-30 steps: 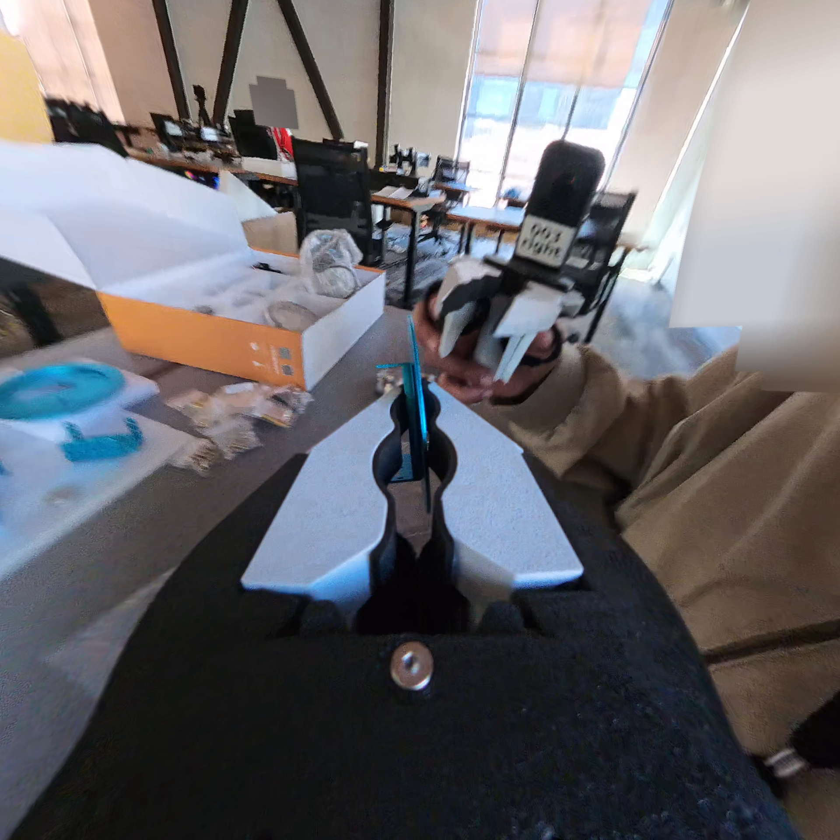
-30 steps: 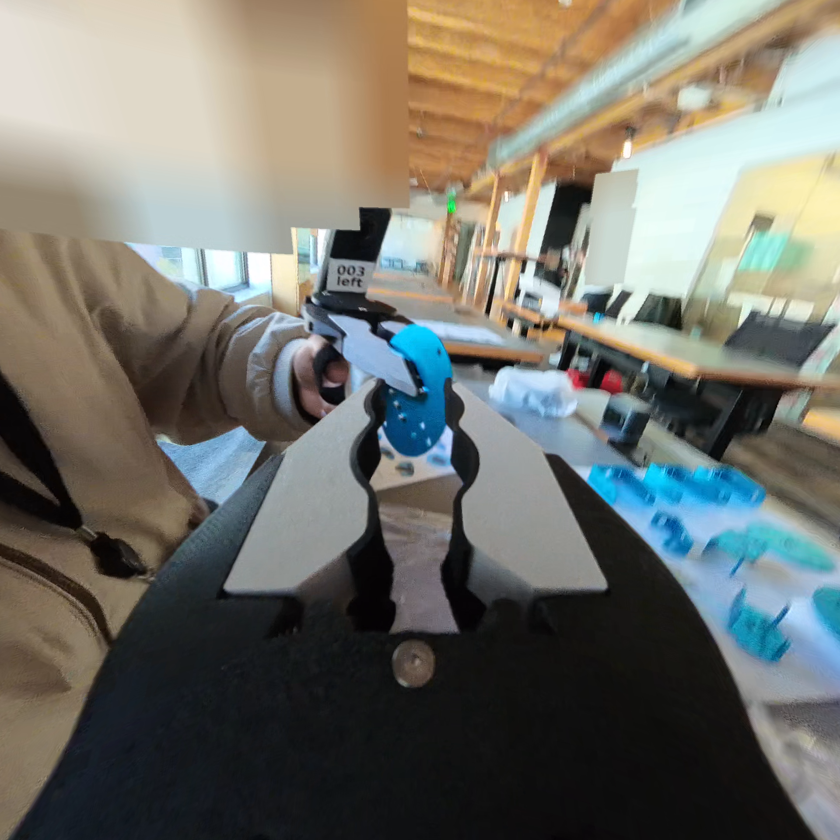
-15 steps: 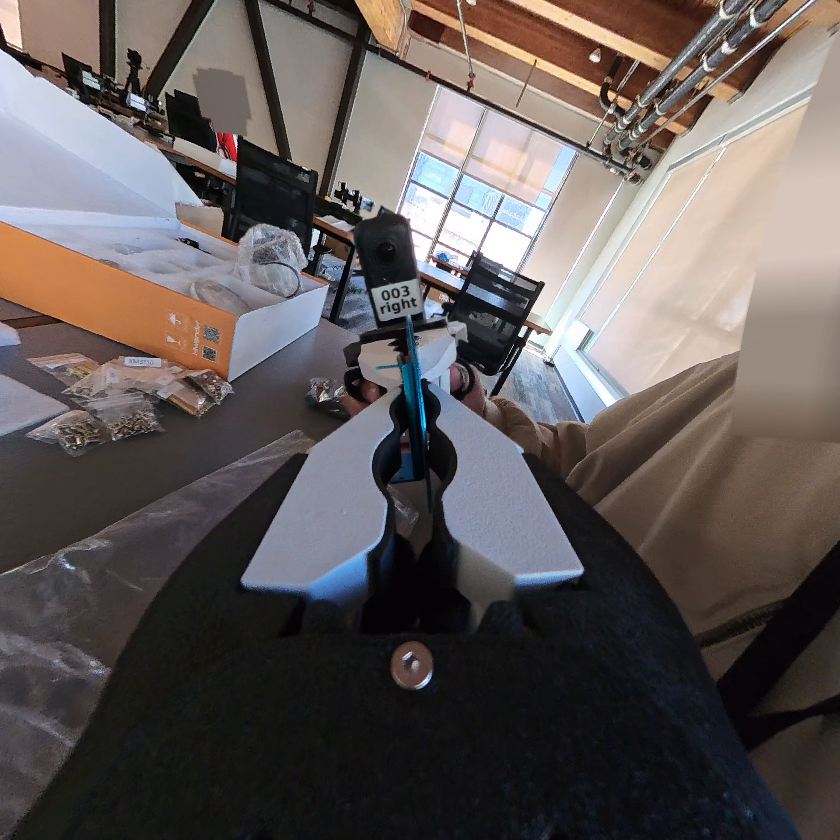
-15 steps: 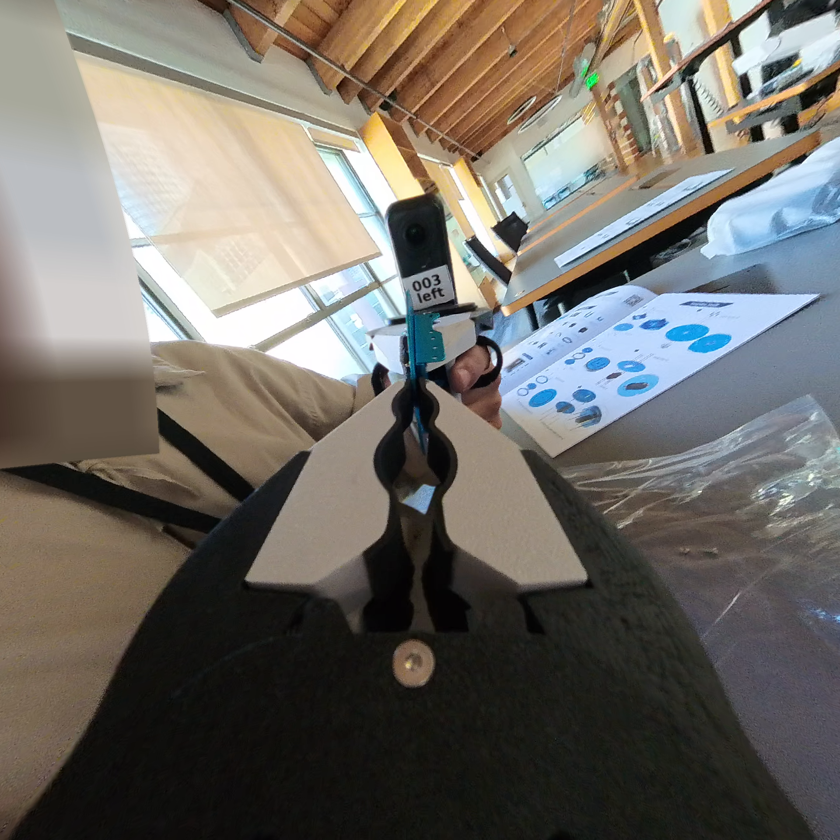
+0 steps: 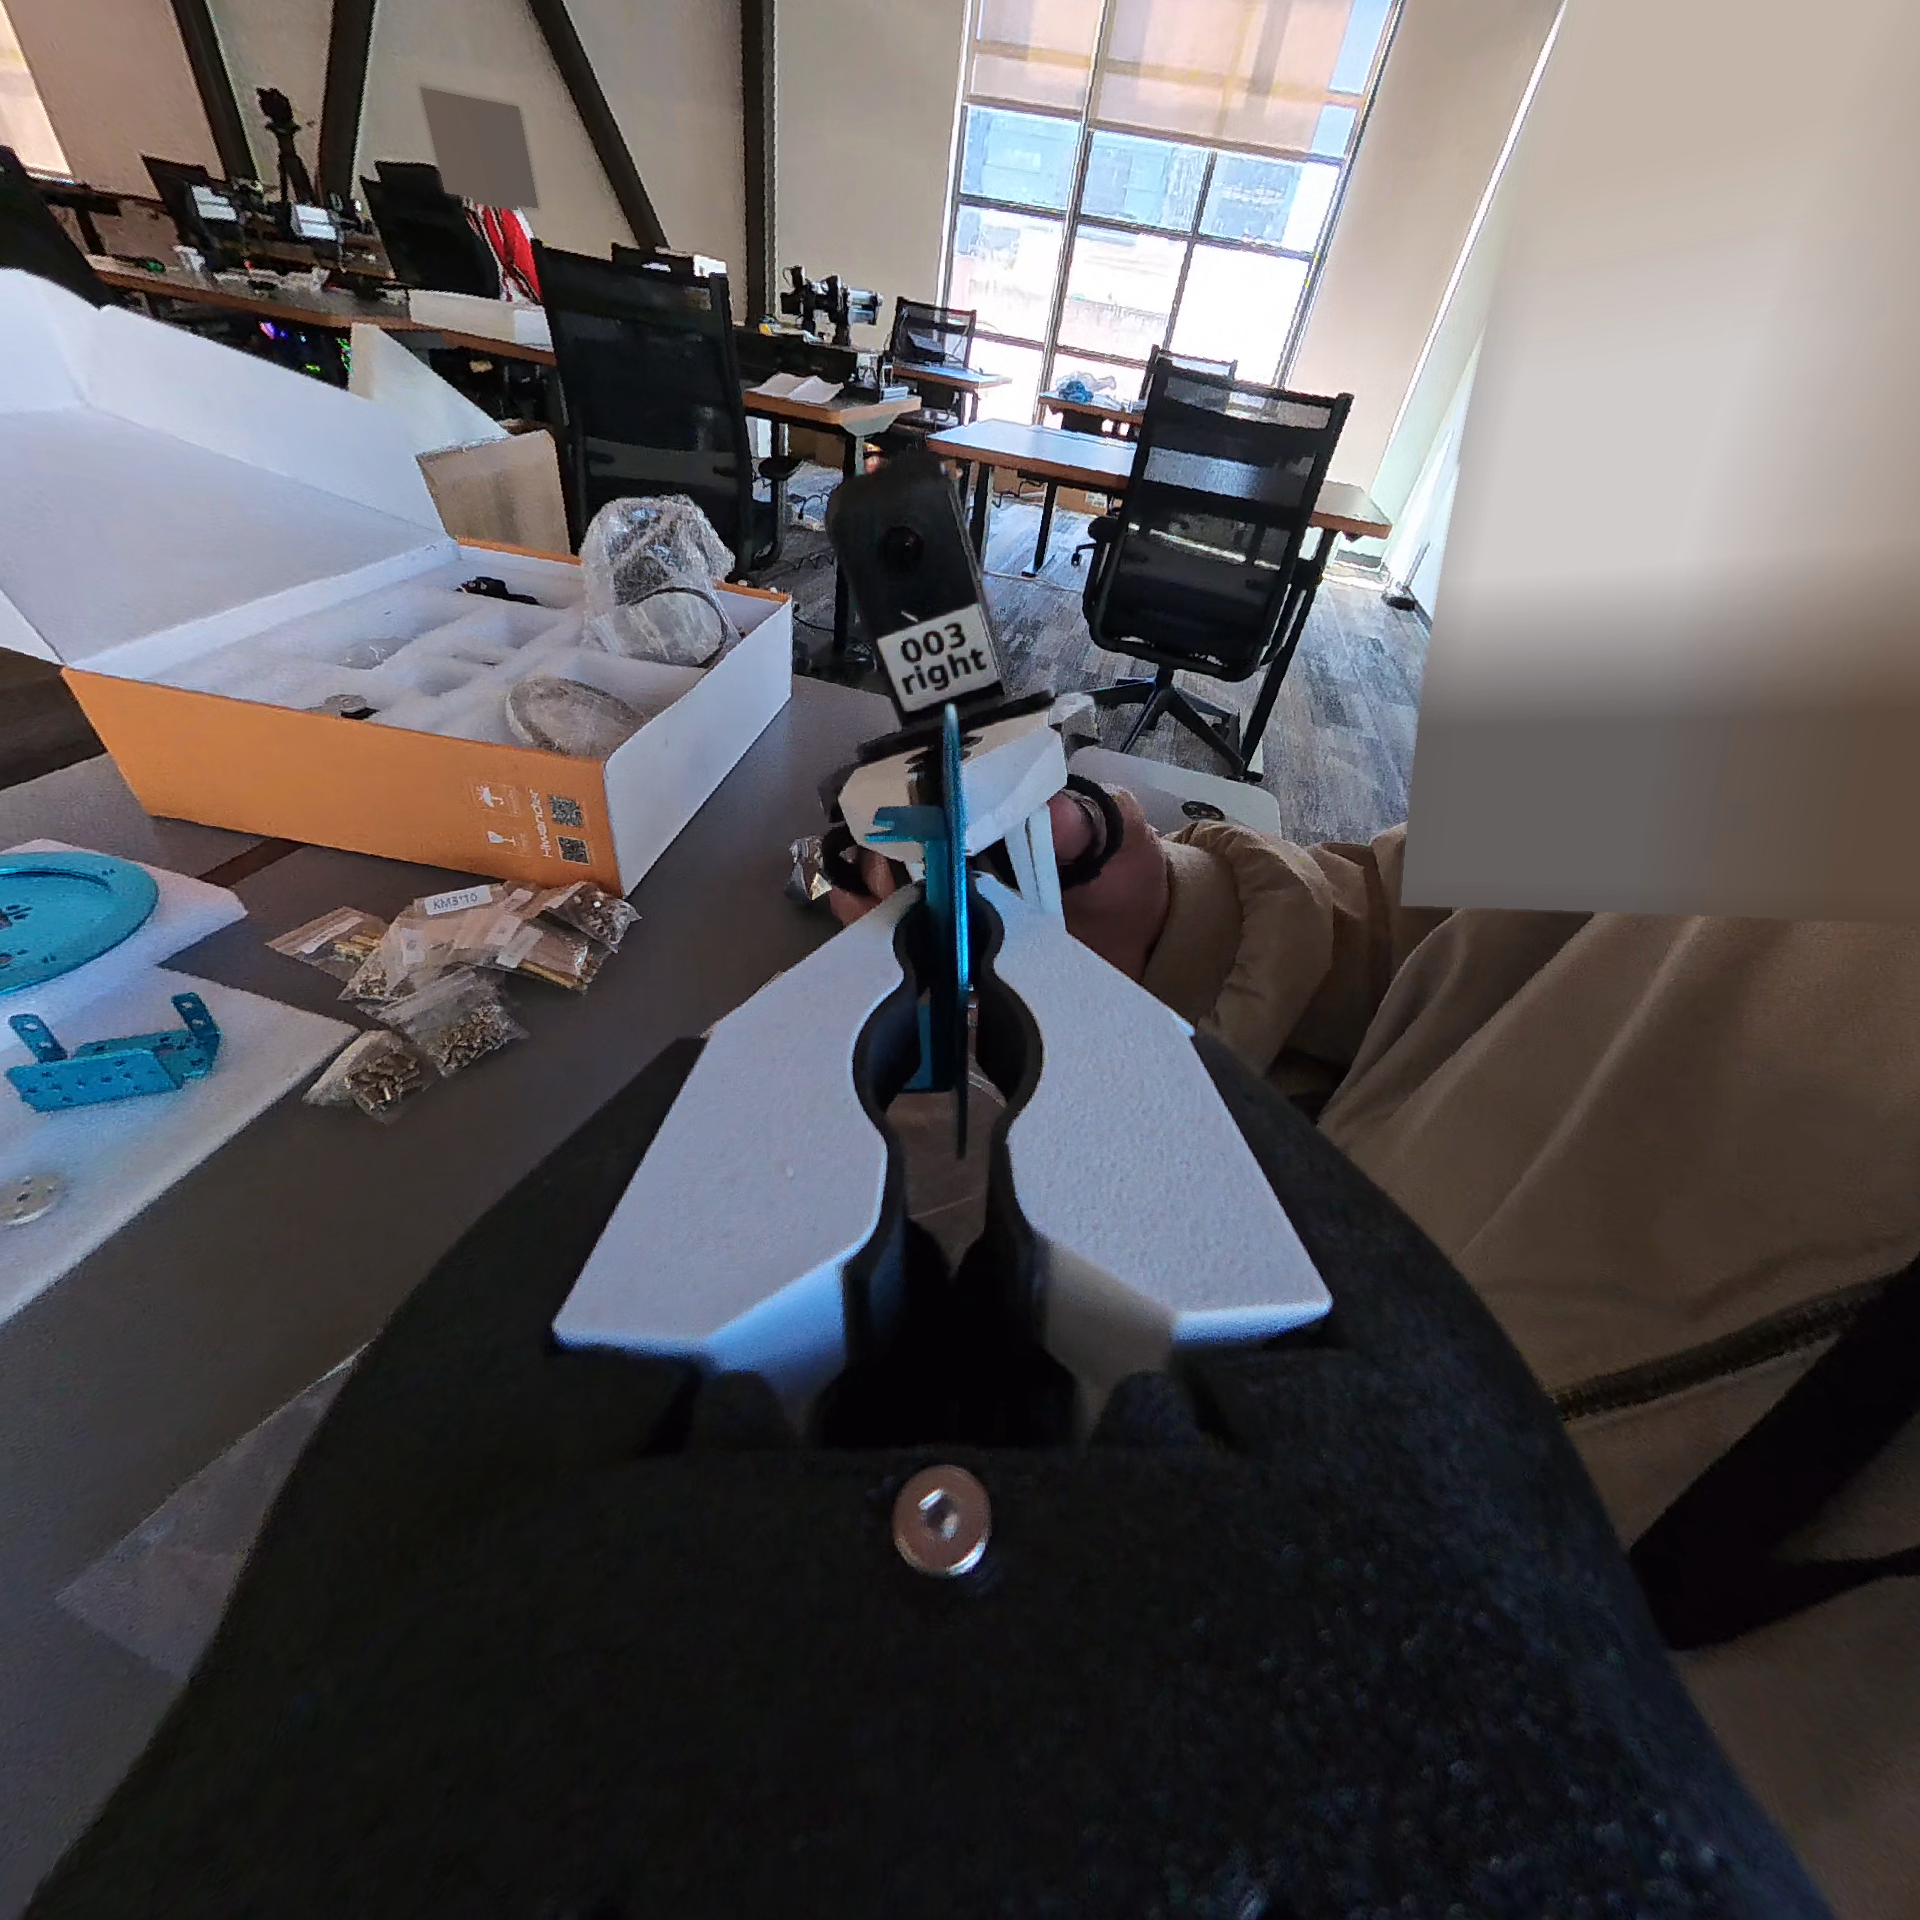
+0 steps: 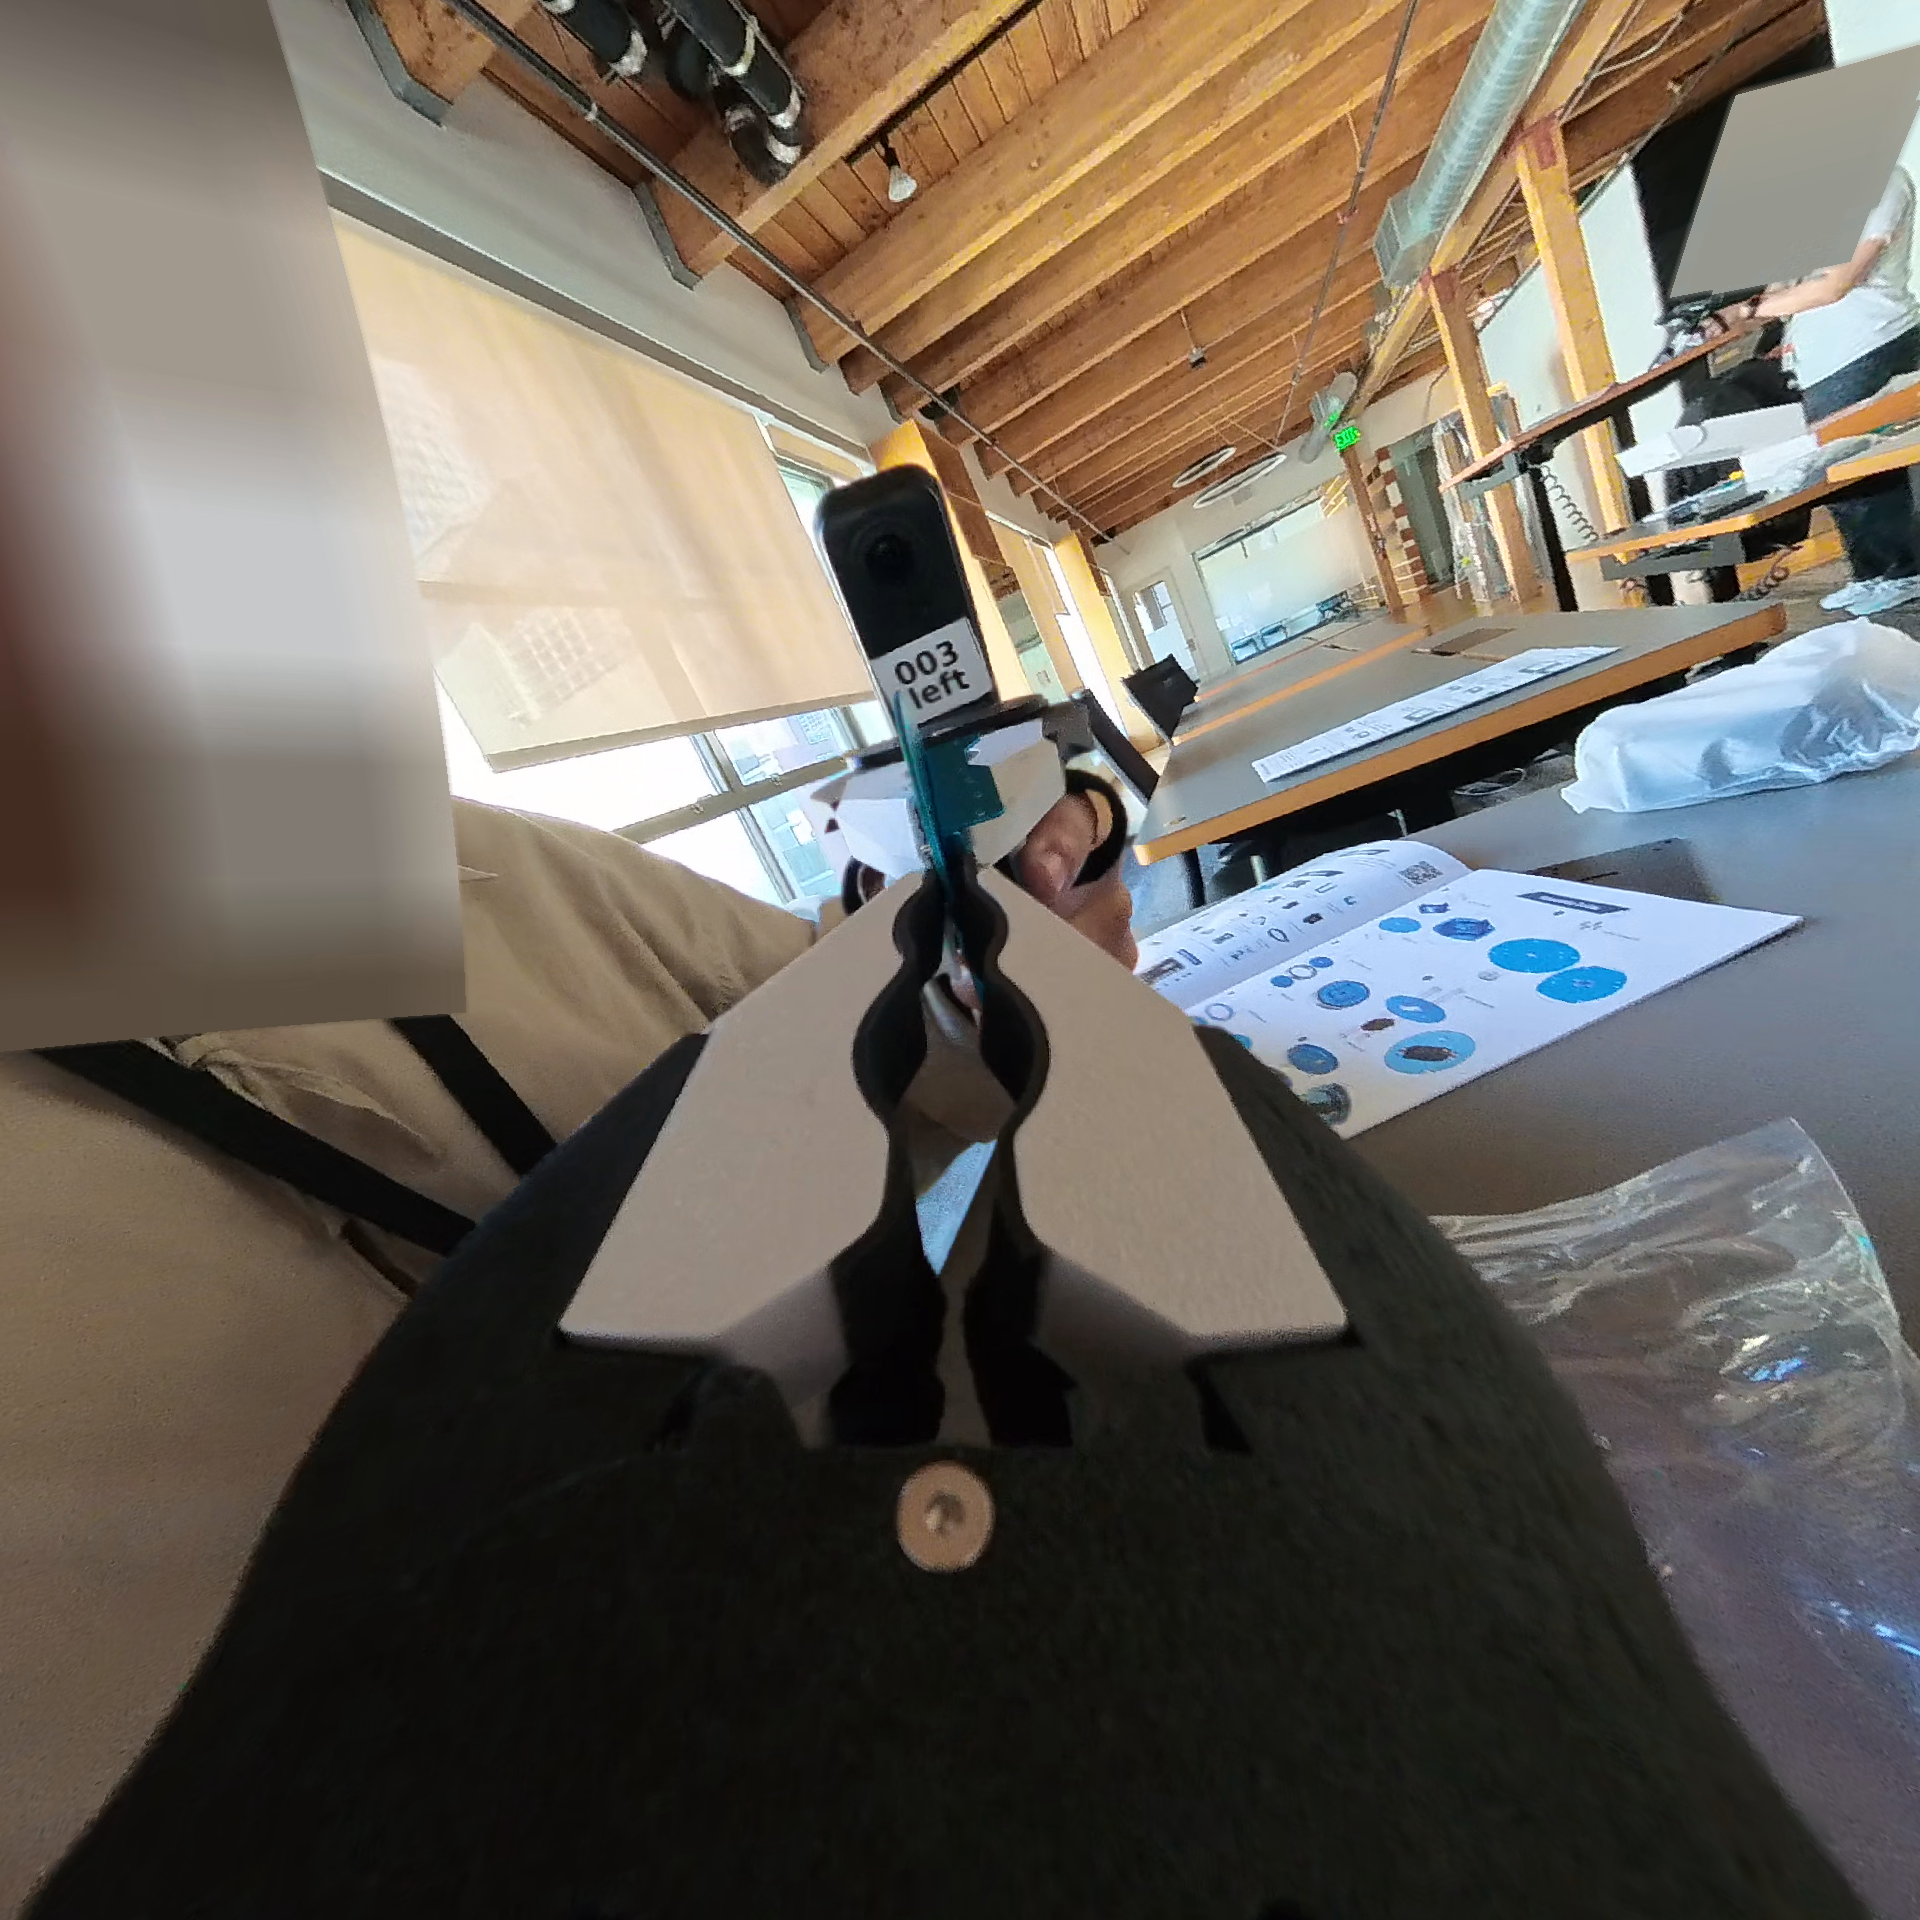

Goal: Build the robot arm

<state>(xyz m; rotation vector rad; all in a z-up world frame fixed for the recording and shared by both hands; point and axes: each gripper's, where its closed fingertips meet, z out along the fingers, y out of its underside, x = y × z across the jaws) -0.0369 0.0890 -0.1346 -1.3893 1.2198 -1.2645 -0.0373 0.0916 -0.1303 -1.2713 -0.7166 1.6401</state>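
Observation:
My left gripper (image 5: pixel 951 920) is shut on a thin blue metal plate (image 5: pixel 948 831), seen edge-on and held upright above the dark table (image 5: pixel 260 1247). A small blue bracket (image 5: pixel 904 826) sticks out from the plate's left face. My right gripper (image 6: pixel 951 899) faces the left one and is shut on the opposite edge of the same plate (image 6: pixel 920 790). The bracket also shows in the right wrist view (image 6: pixel 971 795). Each gripper shows in the other's view, with a hand behind it.
An open orange and white box (image 5: pixel 416 769) stands at the left. Bags of screws (image 5: pixel 457 966), a blue ring (image 5: pixel 52 914) and a blue bracket (image 5: pixel 114 1060) lie near it. An open booklet (image 6: pixel 1455 966) and a clear plastic bag (image 6: pixel 1714 1299) lie to the right. The grippers are tip to tip, or close to it.
A second ago my right gripper stood open around the blue plate; it has since shut on its edge. Both grippers have swung and now face each other, holding the plate between them.

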